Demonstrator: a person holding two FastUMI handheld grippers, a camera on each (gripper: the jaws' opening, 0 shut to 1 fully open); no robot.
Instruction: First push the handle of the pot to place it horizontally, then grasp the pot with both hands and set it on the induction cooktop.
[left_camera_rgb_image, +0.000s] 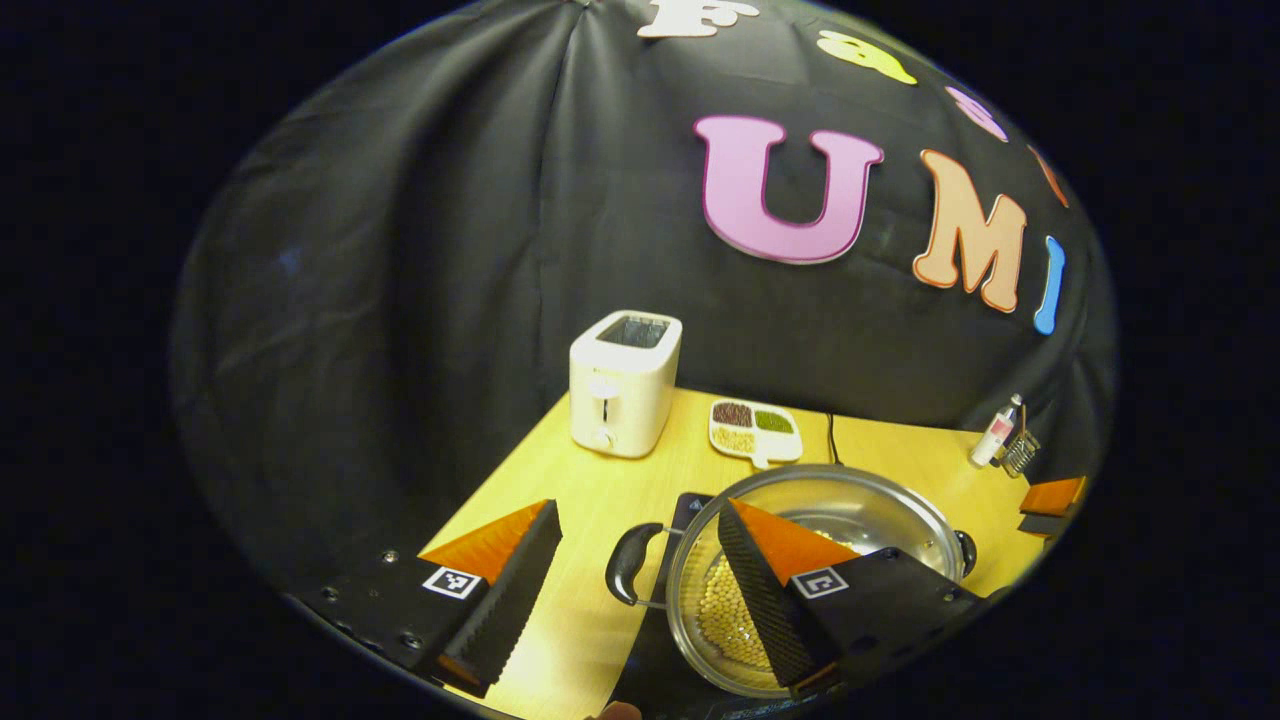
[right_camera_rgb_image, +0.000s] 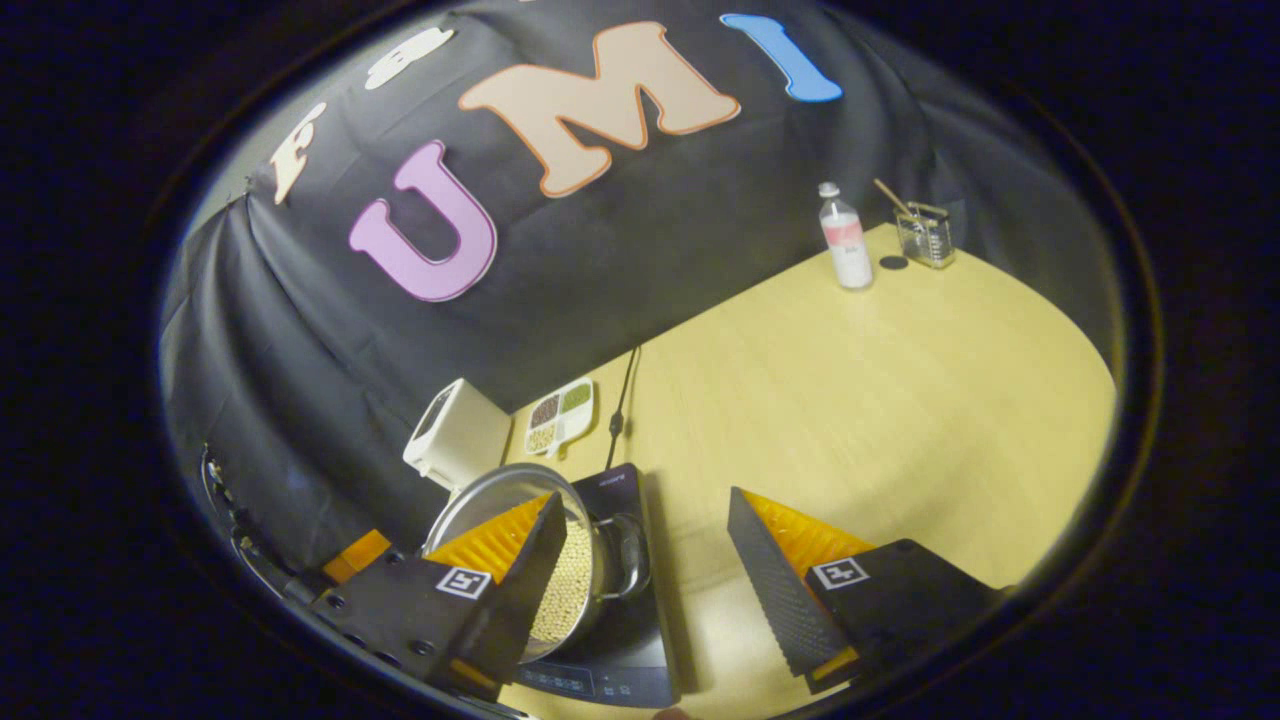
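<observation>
The pot (left_camera_rgb_image: 815, 560), holding pale beans, is sitting on the cooktop (right_camera_rgb_image: 620, 640) on the surface (right_camera_rgb_image: 880, 400), a handle (left_camera_rgb_image: 628, 565) sticking out each side; the left claw (left_camera_rgb_image: 640, 570) is hanging released, straddling one handle and the rim; the right claw (right_camera_rgb_image: 645, 570) is gaping wide around the other handle (right_camera_rgb_image: 628, 568); a toaster (left_camera_rgb_image: 625, 382) and tray (left_camera_rgb_image: 755, 432) are standing farther back.

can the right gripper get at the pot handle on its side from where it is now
Probably yes: the right gripper is open, and the pot's handle sits on the induction cooktop between its fingers, with nothing in the way.
</observation>
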